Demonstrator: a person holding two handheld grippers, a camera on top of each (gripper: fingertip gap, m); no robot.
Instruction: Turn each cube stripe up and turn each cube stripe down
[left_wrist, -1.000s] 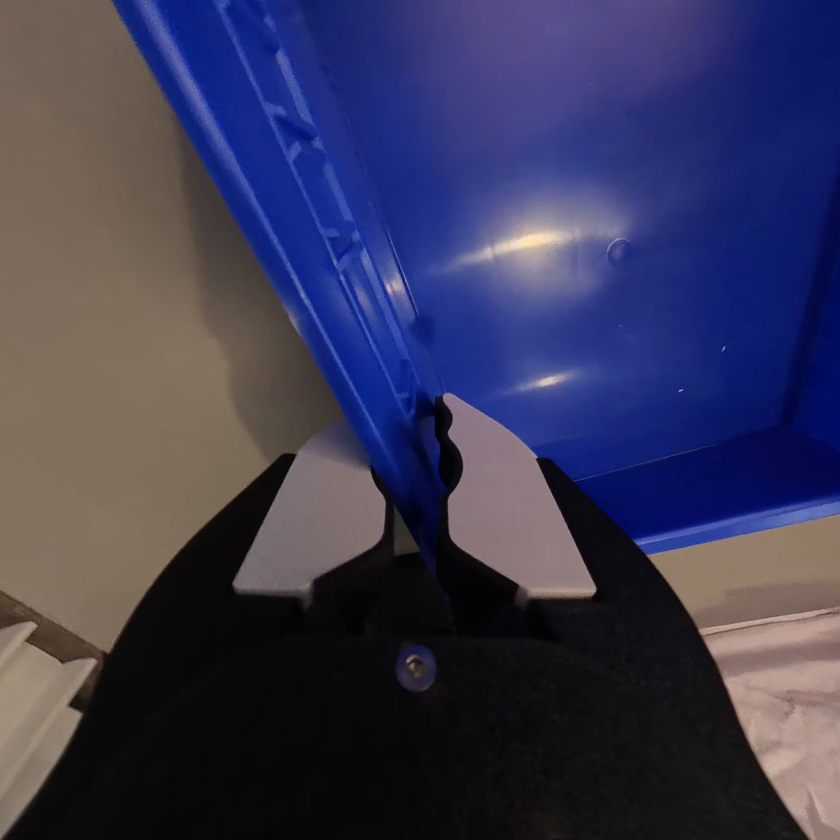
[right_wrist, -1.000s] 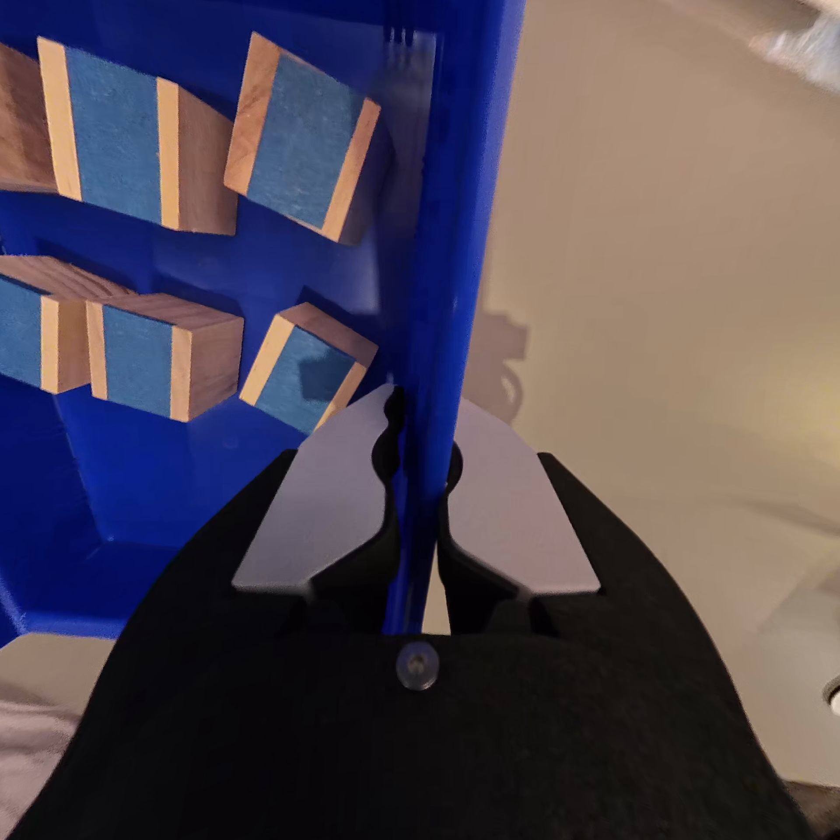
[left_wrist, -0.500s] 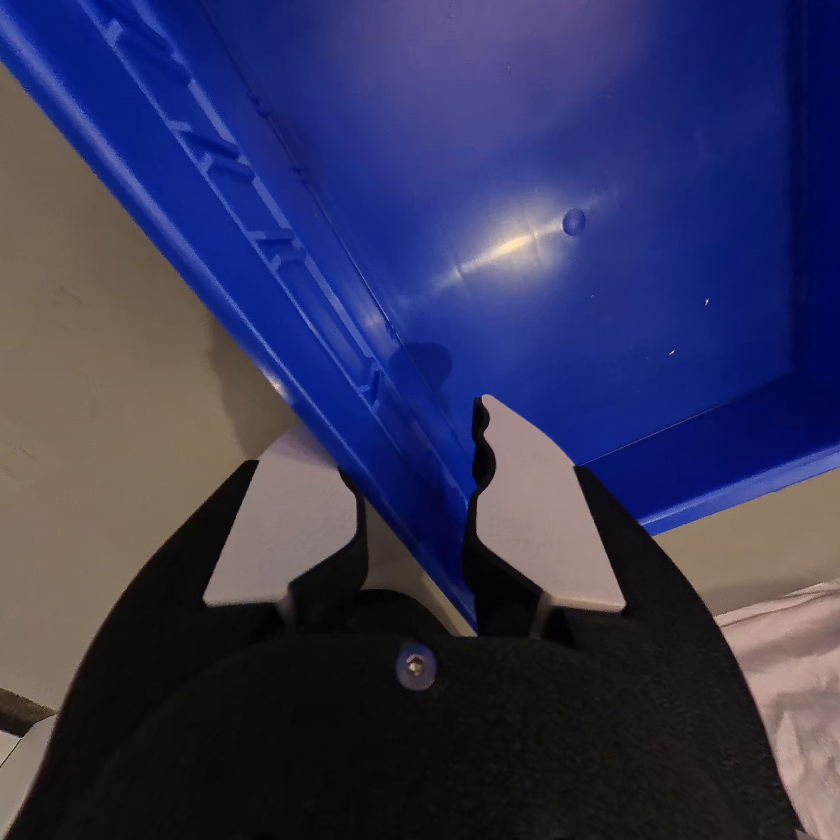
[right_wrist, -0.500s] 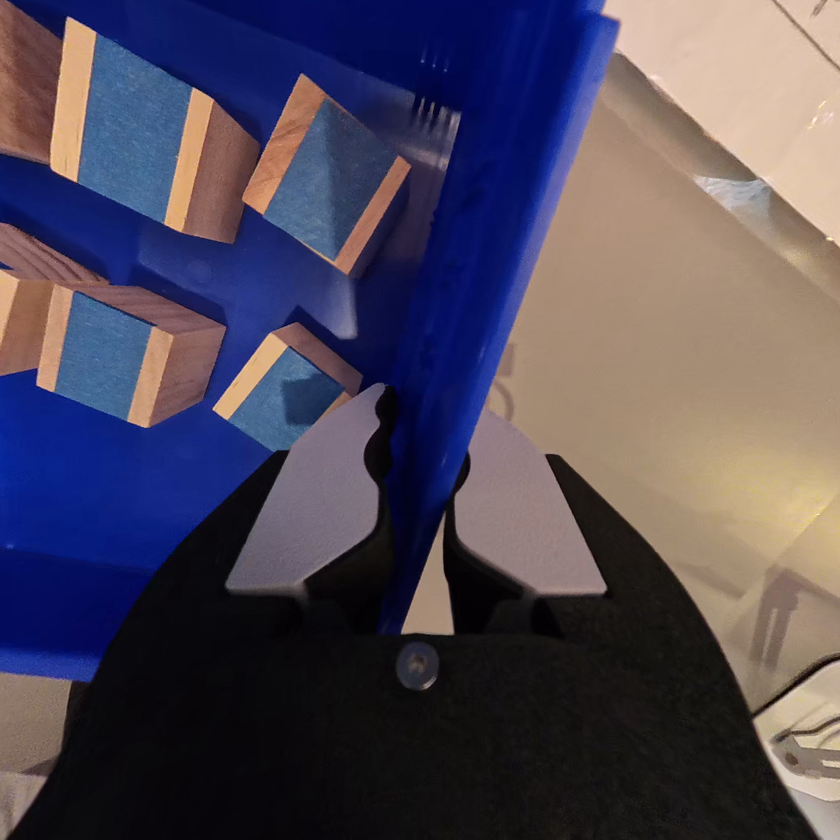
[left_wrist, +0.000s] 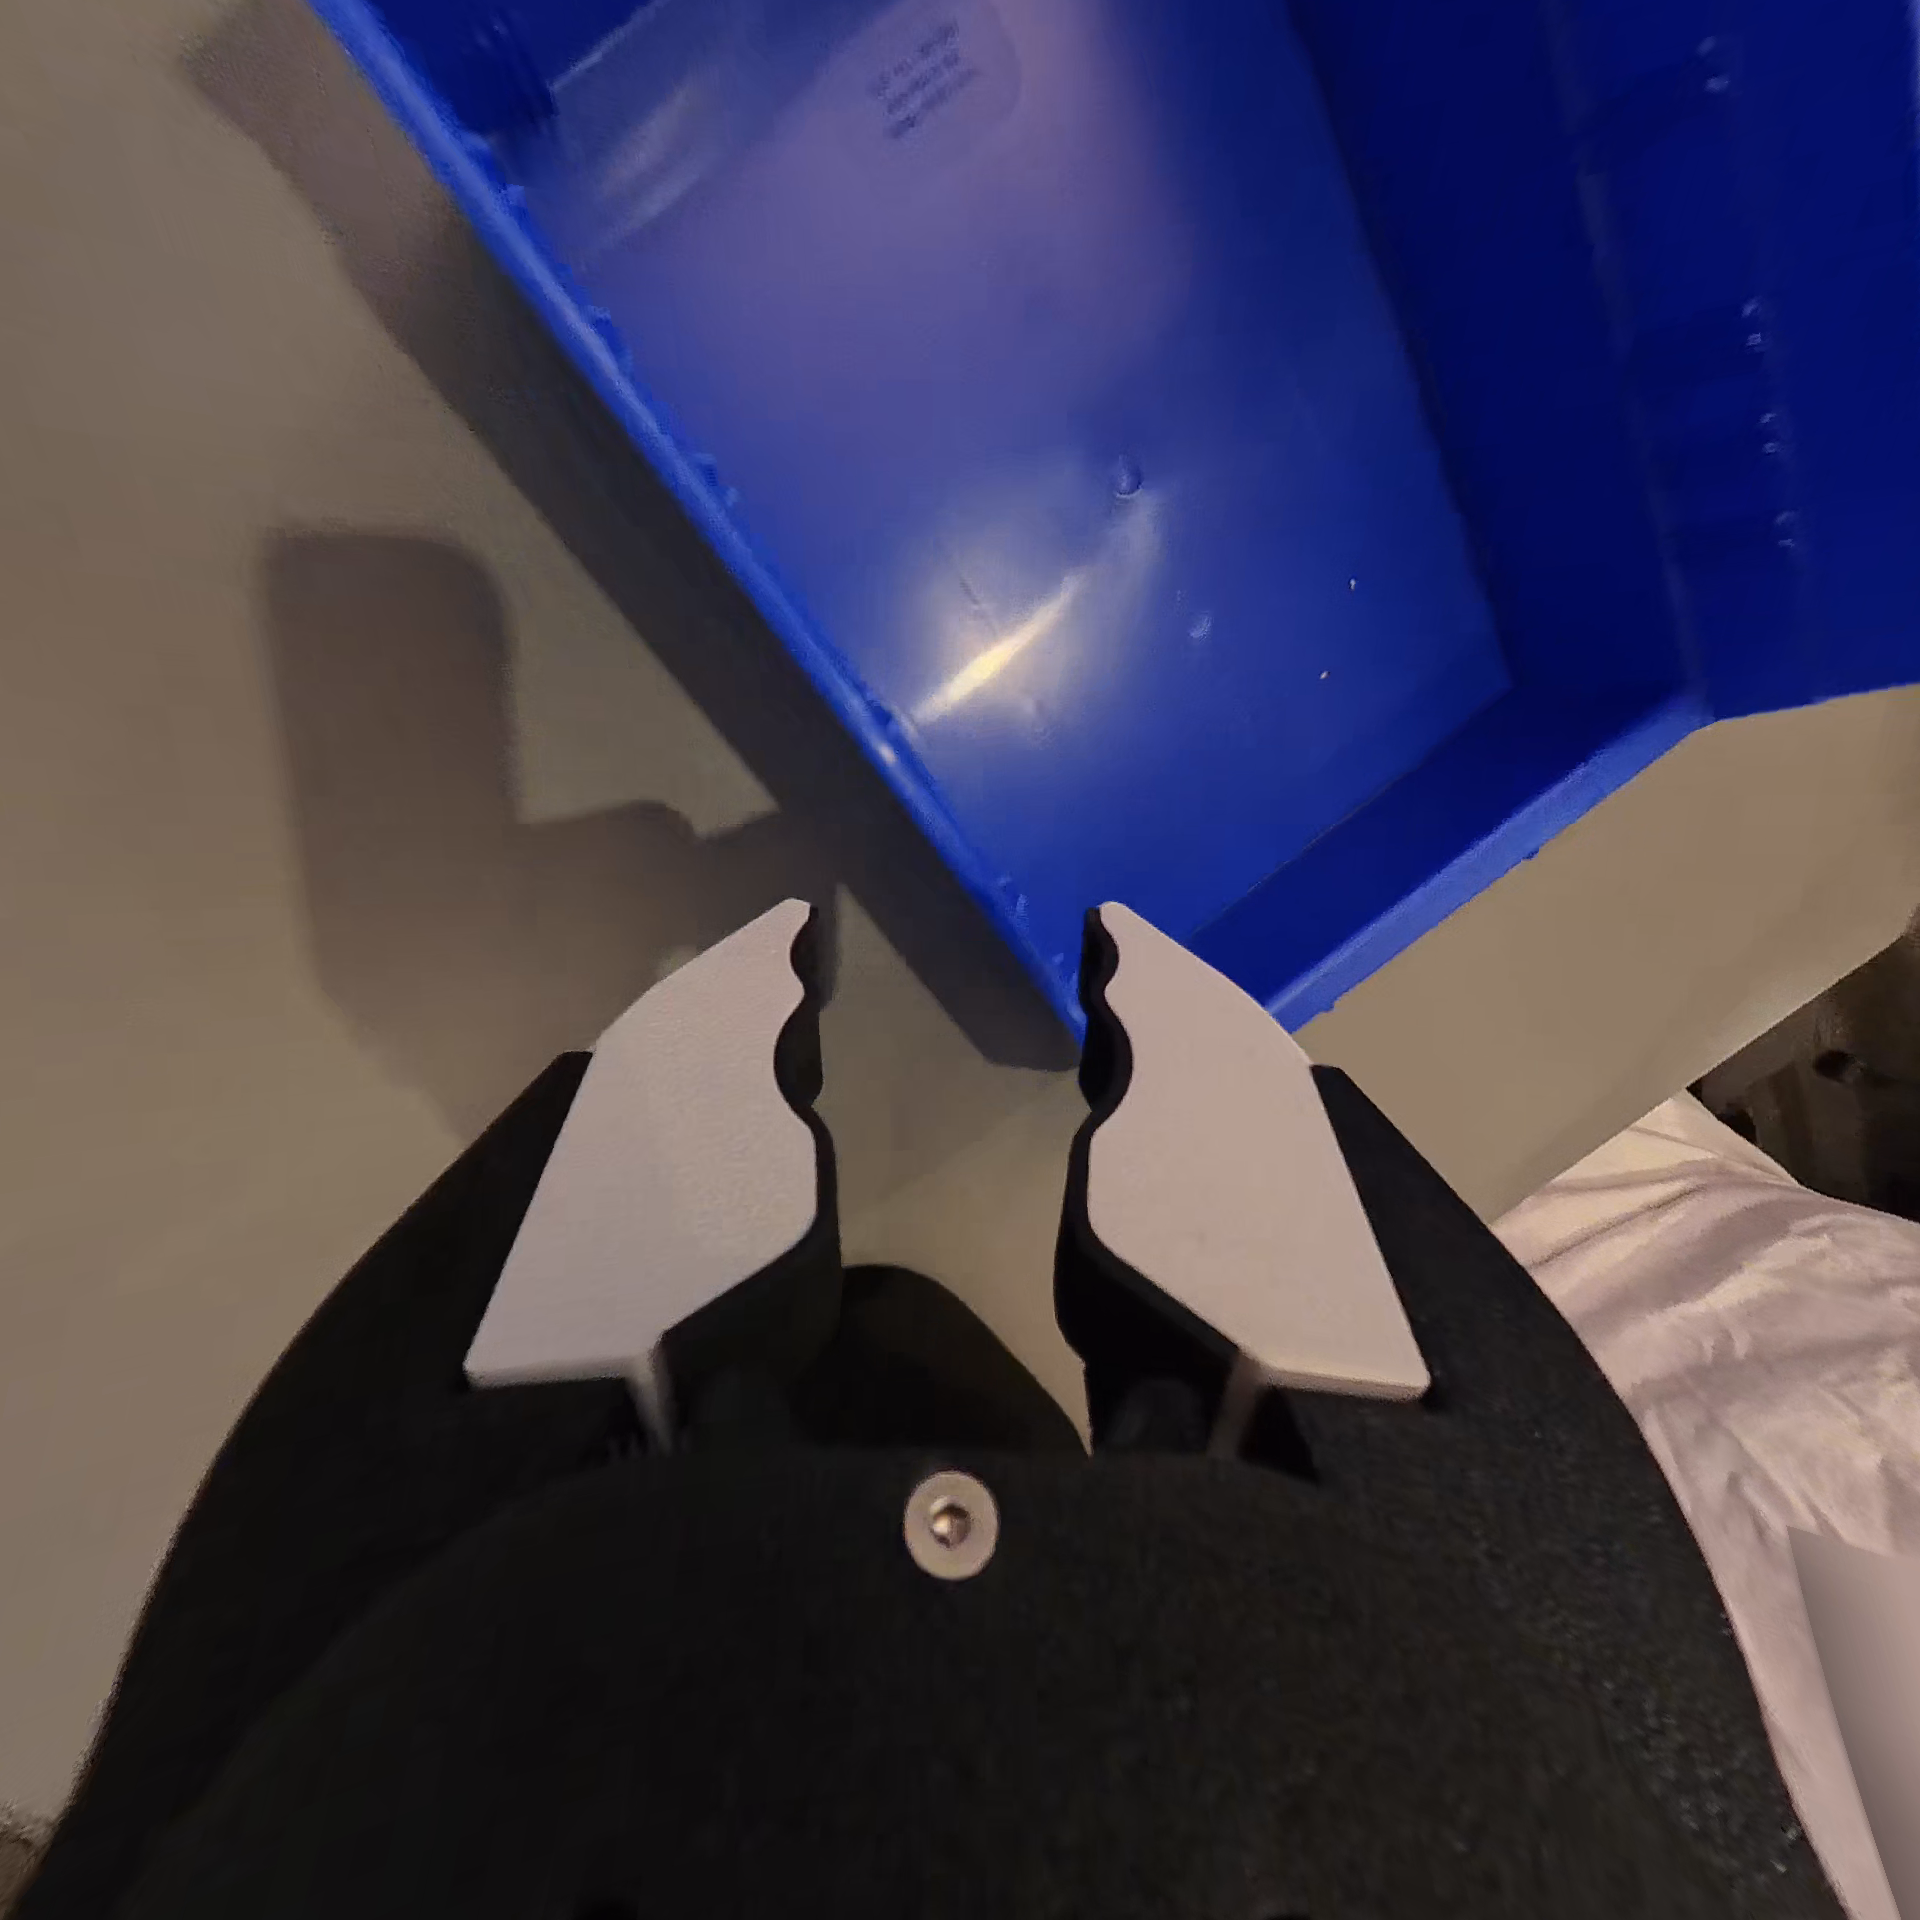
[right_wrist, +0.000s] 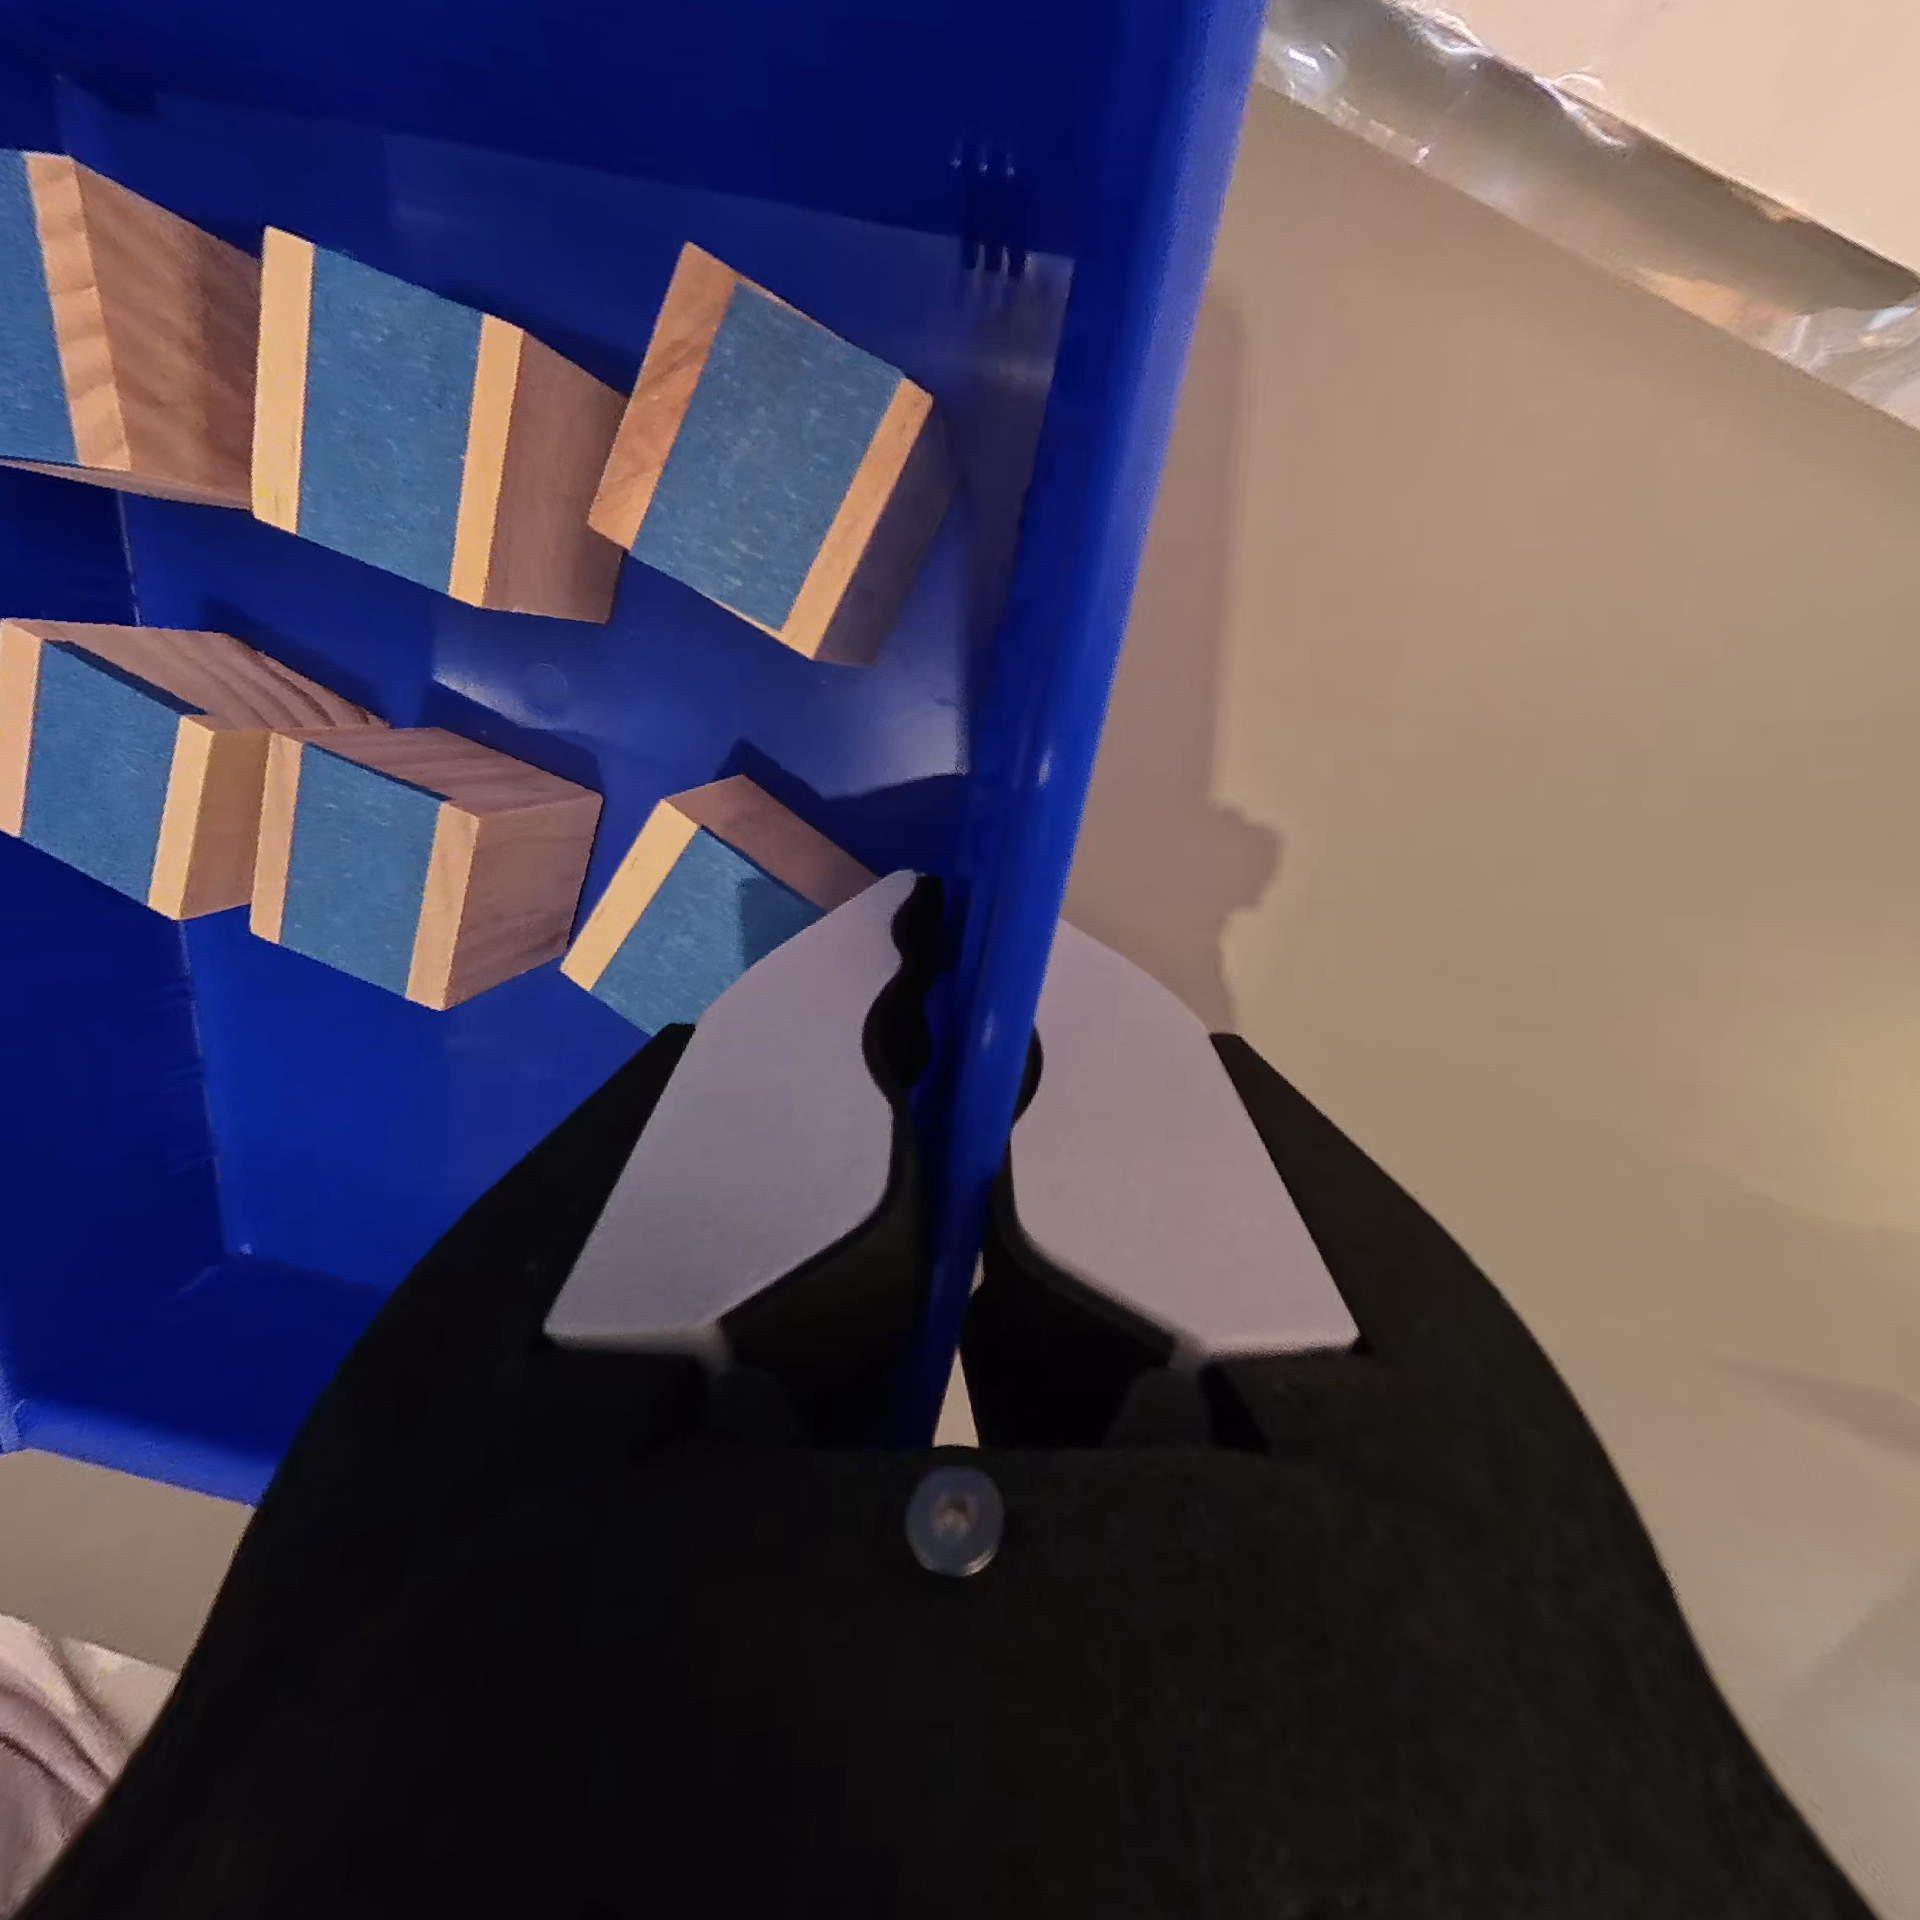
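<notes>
Bin (right_wrist: 1081, 520) deep glossy blue. Cubes (right_wrist: 384, 416) pale wood, each with broad light-blue stripe. Gripper fingers (left_wrist: 675, 1164) grey, body black. Table (left_wrist: 208, 727) beige. Cloth (left_wrist: 1714, 1351) white.

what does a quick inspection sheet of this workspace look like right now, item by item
surface: beige tabletop, bare where visible.
job's things: six wooden cubes in the blue bin, each showing a blue stripe toward the camera.
clutter: white cloth at the table's near edge.
grippers: left gripper has jaws apart and empty, just off the bin's corner; right gripper has jaws shut on the bin's side wall.
cables: nothing seen.
surroundings: clear plastic sheeting beyond the table's far edge; dim, warm light.
</notes>
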